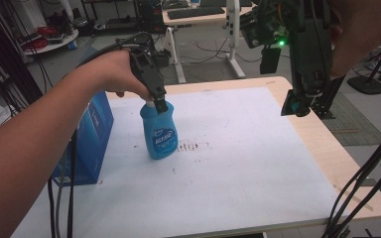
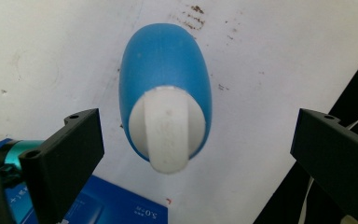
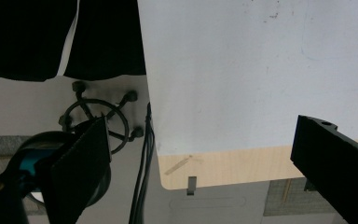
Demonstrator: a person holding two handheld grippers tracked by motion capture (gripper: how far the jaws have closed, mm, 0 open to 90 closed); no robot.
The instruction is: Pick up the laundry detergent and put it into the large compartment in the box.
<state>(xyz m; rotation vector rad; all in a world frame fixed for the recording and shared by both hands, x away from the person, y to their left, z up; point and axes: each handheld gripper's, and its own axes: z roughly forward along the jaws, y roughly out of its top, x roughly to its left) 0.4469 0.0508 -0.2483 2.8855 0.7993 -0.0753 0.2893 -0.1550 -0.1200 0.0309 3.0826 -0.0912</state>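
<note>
A blue bottle (image 1: 159,131) with a white cap (image 2: 168,133) stands upright on the white sheet covering the table (image 1: 327,163), left of the middle and just beside a blue box (image 1: 87,144) that stands at the table's left edge. The bottle carries a label with white lettering on blue, too blurred in the high view to read; the box shows pale print on its side, equally unreadable there, while the left gripper view catches a corner of the box (image 2: 121,210) with small white characters, seen upside down, that look like "5.0" with a unit after it. The left gripper (image 1: 159,104) comes down at a slant from the upper left, held by the person's left hand (image 1: 106,74) with the forearm stretching in from the lower left; its tip sits right at the bottle's cap. In the left gripper view its black jaws stand wide apart on either side of the cap, gripping nothing, with clear white sheet between each jaw and the bottle. The right gripper (image 1: 297,106) hangs well above the table's far right edge, pointing almost straight down, well apart from the bottle. Its jaws are likewise spread wide and empty in the right gripper view, which looks down on the table's corner, a bundle of black cables (image 3: 142,177) and the floor beyond.
</note>
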